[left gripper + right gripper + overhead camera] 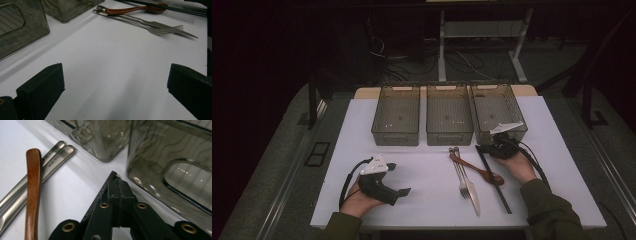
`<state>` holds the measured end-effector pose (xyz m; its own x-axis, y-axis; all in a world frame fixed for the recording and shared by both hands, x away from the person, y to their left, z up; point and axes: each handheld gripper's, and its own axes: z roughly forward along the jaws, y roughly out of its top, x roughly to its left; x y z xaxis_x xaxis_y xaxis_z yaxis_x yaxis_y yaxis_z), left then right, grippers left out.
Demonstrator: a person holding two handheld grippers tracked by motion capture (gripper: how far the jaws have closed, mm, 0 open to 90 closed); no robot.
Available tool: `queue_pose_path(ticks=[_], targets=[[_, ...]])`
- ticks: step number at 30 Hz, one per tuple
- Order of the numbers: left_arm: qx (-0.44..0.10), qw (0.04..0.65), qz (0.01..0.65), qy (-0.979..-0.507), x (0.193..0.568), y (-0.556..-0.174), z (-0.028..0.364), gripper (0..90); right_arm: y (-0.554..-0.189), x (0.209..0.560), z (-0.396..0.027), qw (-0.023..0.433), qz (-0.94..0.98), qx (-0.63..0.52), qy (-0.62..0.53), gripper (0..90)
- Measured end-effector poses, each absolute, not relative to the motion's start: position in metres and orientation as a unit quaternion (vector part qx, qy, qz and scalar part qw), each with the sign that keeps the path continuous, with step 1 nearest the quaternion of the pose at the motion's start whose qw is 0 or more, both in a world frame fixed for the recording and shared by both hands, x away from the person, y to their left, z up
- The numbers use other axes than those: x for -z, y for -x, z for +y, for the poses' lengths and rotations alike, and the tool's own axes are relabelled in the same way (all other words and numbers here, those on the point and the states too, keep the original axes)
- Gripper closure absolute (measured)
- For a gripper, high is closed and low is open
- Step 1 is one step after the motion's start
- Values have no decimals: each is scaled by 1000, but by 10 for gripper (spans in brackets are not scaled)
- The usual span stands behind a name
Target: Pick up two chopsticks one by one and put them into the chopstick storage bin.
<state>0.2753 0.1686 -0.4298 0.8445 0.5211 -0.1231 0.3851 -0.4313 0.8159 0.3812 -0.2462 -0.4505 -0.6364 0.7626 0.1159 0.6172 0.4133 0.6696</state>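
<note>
Black chopsticks [493, 175] lie on the white table [422, 175], right of the wooden spoon [477, 169], far ends at the right bin [498, 112]. Right gripper [490, 148] is clamped on those far ends. Judged light, stiff, slick; likely to pivot when gripped there. Contact point partly hidden. Left gripper [398, 178] is wide, empty.

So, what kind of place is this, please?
Probably a lab or workshop bench set up for recording, not a kitchen. A white table holds three empty grey bins in a row and some cutlery, with cables trailing over the dark floor around a desk frame behind.
</note>
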Motion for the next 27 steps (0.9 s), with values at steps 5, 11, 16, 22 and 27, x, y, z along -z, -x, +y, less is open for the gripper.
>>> queue_pose_path(ticks=[5, 11, 16, 22, 27], targets=[[-73, 461, 270, -842, 430, -275, 168, 0, -381, 449, -242, 90, 839, -350, -407, 885], [-73, 460, 270, -843, 430, -275, 168, 0, -383, 449, -233, 76, 847, -351, -392, 885], [-73, 460, 269, -843, 430, -275, 168, 0, -383, 448, -229, 67, 853, -349, -381, 886], [-72, 461, 270, -842, 430, -275, 168, 0, -382, 447, -224, 61, 860, -345, -371, 885], [-72, 460, 270, -843, 430, -275, 168, 0, -381, 446, -221, 60, 865, -342, -363, 885]])
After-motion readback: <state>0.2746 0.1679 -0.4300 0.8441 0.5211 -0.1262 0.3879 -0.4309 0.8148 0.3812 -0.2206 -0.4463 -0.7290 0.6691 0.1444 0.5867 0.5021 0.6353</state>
